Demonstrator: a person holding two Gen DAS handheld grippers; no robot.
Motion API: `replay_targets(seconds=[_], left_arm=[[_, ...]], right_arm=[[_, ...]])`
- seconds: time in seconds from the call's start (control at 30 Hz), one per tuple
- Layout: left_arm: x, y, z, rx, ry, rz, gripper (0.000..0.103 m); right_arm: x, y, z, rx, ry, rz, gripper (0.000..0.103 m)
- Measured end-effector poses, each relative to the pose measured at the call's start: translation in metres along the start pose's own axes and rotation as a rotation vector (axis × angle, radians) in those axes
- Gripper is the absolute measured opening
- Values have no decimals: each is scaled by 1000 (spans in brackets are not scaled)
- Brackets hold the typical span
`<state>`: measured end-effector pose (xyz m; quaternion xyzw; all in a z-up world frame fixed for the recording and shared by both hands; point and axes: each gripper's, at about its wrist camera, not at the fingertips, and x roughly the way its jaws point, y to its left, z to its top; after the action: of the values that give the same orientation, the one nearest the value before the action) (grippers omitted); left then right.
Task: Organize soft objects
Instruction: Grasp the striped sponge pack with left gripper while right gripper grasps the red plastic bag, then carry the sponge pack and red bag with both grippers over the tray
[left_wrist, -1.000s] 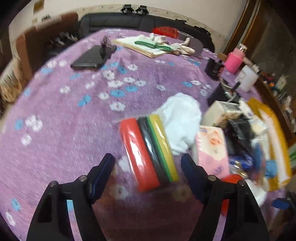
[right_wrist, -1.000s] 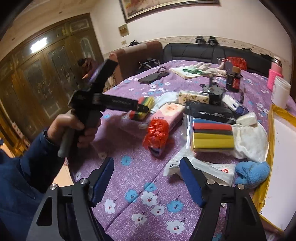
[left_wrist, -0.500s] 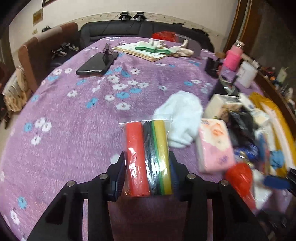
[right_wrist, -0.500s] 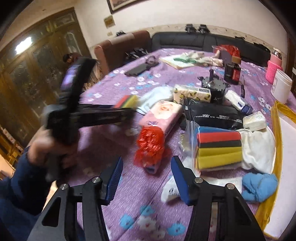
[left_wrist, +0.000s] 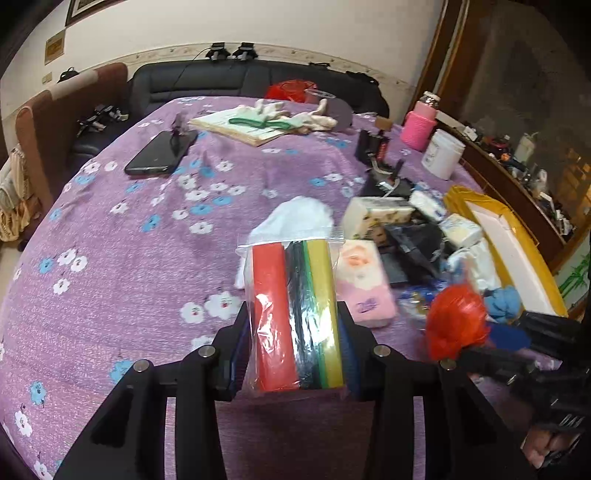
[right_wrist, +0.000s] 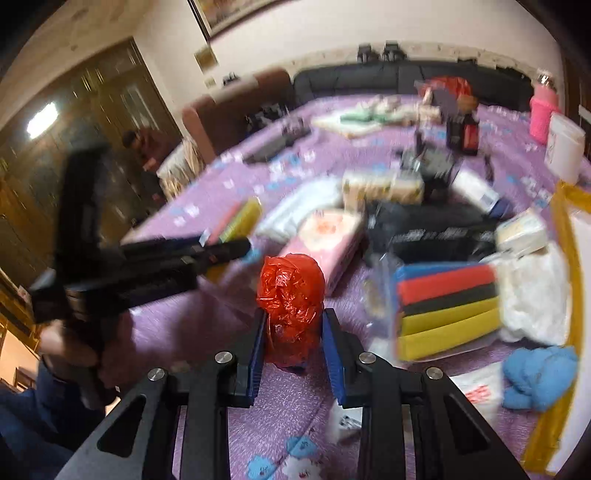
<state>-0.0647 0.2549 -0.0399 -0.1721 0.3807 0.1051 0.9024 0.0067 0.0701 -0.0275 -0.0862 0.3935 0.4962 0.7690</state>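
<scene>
- L gripper (left_wrist: 293, 343) is clamping the bag of coloured foam strips (left_wrist: 295, 314) btwn its blue pads; the bag's near end is sitting btwn the fingers, the rest is sticking out ahead of the tips, clear seal end farthest away.
- Bag is hanging over the purple floral cloth (left_wrist: 129, 258), w/ a white cloth (left_wrist: 295, 218) just beyond it and a pink tissue pack (left_wrist: 364, 284) just to its right.
- R gripper (right_wrist: 293, 332) is squeezing a crumpled red plastic bag (right_wrist: 291, 291); pads are pressing both flanks, the top is bulging above the fingertips.
- In R wrist view, a second strip bag (right_wrist: 447, 306) is lying to the right of the R gripper, near but apart; a blue cloth (right_wrist: 539, 376) is lying further right.
- R wrist view is motion-blurred; L gripper w/ the person's hand (right_wrist: 70, 347) is showing at the left.
</scene>
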Motion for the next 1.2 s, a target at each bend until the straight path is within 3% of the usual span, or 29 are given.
replay_targets(seconds=[0.23, 0.63, 0.87, 1.03, 1.2], left_arm=[[-8, -37, 13, 68, -7, -49, 41], [8, -148, 55, 234, 1, -168, 41], [50, -214, 87, 227, 57, -248, 41], [87, -259, 99, 264, 74, -240, 41], [137, -286, 103, 264, 145, -218, 41]], right_arm=[[-50, -37, 8, 98, -122, -4, 32], [-116, -147, 17, 339, -267, -183, 32], [-127, -210, 24, 452, -275, -240, 32], [-121, -244, 32, 500, -245, -300, 32], [-114, -291, 33, 616, -239, -342, 32]])
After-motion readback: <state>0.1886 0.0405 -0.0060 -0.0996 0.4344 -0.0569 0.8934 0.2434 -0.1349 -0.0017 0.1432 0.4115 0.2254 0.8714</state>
